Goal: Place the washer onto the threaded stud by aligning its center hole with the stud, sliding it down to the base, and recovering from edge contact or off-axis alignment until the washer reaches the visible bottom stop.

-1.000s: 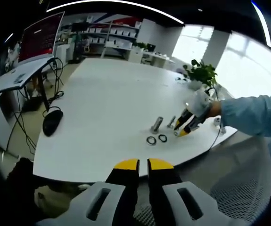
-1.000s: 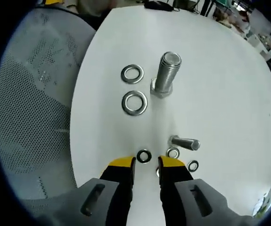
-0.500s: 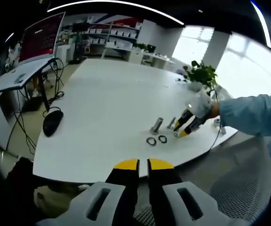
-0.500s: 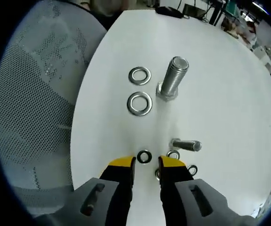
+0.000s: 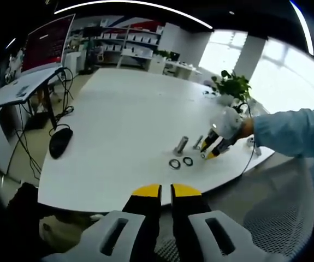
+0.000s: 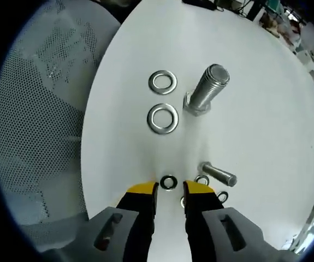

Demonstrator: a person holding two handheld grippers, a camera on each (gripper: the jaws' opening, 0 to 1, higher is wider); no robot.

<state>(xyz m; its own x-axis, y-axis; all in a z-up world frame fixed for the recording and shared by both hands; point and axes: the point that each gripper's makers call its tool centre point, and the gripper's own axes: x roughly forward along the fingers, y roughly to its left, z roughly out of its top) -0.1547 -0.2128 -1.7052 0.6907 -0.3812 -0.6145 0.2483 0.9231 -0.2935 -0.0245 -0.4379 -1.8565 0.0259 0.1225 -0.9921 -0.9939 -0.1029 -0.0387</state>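
The threaded stud (image 6: pixel 207 89), a large silver bolt, stands head-down on the white table (image 6: pixel 266 109). Two large washers (image 6: pixel 163 82) (image 6: pixel 163 119) lie flat to its left. My right gripper (image 6: pixel 170 191) is open, low over the table, with a small dark washer (image 6: pixel 169 182) lying just ahead between its yellow tips. In the left gripper view the stud (image 5: pixel 181 144) and the two washers (image 5: pixel 175 164) (image 5: pixel 188 161) sit near the table's right edge, with the right gripper (image 5: pixel 206 154) beside them in a gloved hand. My left gripper (image 5: pixel 166 190) is shut and holds nothing, off the table's near edge.
A small bolt (image 6: pixel 220 175) lies on its side with small washers (image 6: pixel 201 179) (image 6: pixel 221 196) around it, right of my right gripper. A mesh chair (image 6: pixel 42 109) is beside the table edge. A black mouse (image 5: pixel 60 141) and a potted plant (image 5: pixel 233 86) stand on the table.
The right gripper has shifted slightly toward the stud and washers, still open with the small washer at its tips. The left gripper has not moved.
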